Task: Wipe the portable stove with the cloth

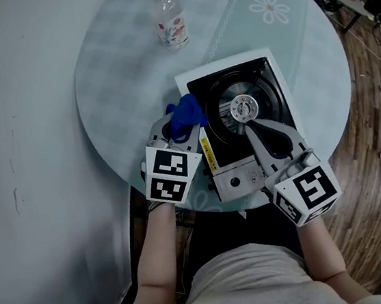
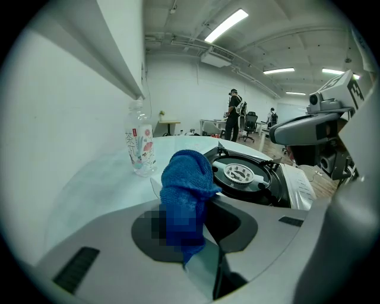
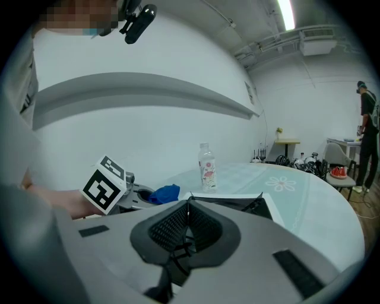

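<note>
The portable stove (image 1: 264, 77), white with a black top and a round burner (image 1: 244, 108), lies on the table in front of me. A bunched blue cloth (image 1: 187, 112) is clamped in my left gripper (image 1: 181, 124) at the stove's left edge. In the left gripper view the cloth (image 2: 187, 190) sticks up between the jaws, with the stove (image 2: 249, 175) just beyond it to the right. My right gripper (image 1: 250, 128) hovers over the stove's near half, jaws shut with nothing between them (image 3: 188, 205). The right gripper view shows the cloth (image 3: 161, 193) to the left.
A clear plastic water bottle (image 1: 170, 19) stands on the round pale-green table (image 1: 118, 67) behind the stove, also visible as the bottle (image 2: 139, 145) left of the cloth. The table's near edge is right below the grippers. Wooden floor (image 1: 373, 125) lies to the right.
</note>
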The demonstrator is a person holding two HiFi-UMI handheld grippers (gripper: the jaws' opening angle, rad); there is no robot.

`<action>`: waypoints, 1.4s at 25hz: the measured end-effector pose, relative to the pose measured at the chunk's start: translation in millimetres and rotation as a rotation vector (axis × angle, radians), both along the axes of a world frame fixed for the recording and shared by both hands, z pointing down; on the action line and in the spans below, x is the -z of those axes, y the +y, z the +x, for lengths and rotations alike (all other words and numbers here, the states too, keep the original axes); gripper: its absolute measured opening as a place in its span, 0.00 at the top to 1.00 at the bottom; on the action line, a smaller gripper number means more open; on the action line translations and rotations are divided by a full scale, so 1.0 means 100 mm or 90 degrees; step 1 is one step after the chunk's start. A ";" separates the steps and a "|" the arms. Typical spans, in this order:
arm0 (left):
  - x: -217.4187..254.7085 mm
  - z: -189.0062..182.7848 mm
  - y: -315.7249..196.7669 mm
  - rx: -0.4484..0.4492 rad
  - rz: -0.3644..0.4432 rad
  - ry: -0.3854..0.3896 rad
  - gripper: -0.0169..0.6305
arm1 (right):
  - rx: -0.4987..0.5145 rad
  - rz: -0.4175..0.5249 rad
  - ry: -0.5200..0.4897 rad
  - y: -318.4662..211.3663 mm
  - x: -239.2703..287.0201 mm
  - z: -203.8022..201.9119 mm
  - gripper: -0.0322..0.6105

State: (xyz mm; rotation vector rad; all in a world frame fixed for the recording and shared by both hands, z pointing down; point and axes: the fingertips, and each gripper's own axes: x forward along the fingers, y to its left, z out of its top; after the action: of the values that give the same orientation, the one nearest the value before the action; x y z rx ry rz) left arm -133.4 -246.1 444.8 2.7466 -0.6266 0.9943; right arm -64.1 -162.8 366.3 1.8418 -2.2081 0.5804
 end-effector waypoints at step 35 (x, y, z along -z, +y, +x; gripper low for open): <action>-0.08 -0.22 0.69 0.071 0.030 -0.144 0.80 | 0.202 0.000 -0.020 0.36 -0.01 0.16 0.91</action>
State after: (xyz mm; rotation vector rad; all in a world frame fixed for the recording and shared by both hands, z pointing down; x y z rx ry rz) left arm -155.8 -176.8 453.2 2.6253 -0.8384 1.2890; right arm -48.1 -126.6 367.1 1.4460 -2.4497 0.5491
